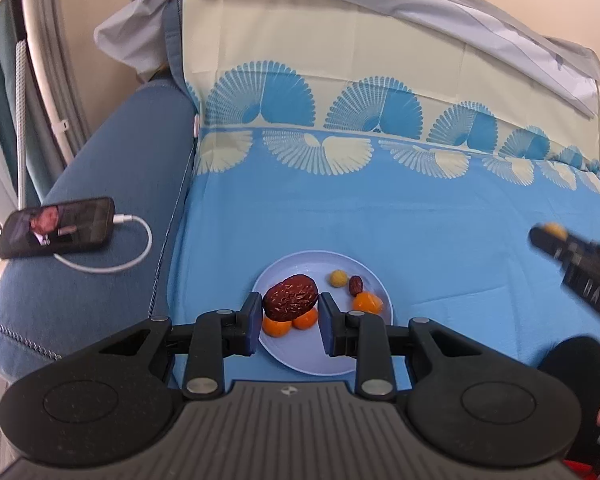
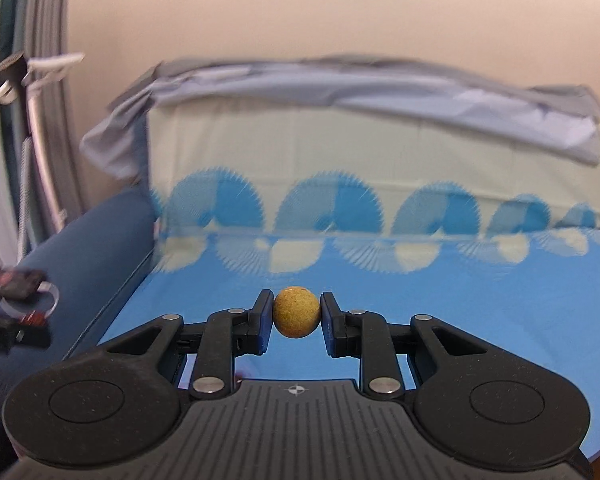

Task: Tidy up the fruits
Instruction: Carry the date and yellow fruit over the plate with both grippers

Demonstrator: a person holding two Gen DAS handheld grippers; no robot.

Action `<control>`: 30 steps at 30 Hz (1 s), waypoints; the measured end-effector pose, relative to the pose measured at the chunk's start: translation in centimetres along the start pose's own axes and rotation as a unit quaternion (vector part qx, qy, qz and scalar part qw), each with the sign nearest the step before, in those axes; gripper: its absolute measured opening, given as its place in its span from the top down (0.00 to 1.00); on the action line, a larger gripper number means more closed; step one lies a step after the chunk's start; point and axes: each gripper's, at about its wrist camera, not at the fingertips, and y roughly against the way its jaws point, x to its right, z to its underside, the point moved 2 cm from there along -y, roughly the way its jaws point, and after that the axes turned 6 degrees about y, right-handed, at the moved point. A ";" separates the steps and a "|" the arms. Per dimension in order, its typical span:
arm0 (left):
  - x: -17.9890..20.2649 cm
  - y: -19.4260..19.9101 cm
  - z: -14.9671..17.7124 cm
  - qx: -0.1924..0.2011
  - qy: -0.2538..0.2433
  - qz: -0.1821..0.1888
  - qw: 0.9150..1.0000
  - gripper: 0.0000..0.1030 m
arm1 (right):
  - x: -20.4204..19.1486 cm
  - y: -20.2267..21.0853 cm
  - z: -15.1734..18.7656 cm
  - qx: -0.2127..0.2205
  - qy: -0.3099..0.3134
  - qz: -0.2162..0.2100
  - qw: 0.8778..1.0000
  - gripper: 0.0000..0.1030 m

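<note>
I can't read any words or numbers here. My phone shows a picture, but its writing is too small to read.

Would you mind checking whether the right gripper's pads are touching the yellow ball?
Touching. In the right wrist view, the right gripper has a pad pressed against each side of the yellow ball, with no gap visible on either side.

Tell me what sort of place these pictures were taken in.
Probably a home living room or bedroom: a blue upholstered sofa arm with a charging phone on it, a fan-patterned sheet spread over the cushions, and a plate of fruit set on that.
</note>
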 end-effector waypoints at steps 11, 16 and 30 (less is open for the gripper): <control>-0.1 -5.4 0.2 -0.065 0.012 -0.024 0.998 0.68 | -2.9 -4.1 2.9 -0.078 0.023 -0.046 0.996 0.74; -0.6 -7.7 -0.2 -0.082 0.015 -0.033 0.996 0.68 | -4.1 -5.9 3.4 -0.103 0.045 -0.061 0.992 0.74; -1.2 -13.1 -1.2 -0.122 0.013 -0.050 0.991 0.68 | -7.2 -10.9 3.9 -0.144 0.072 -0.096 0.982 0.74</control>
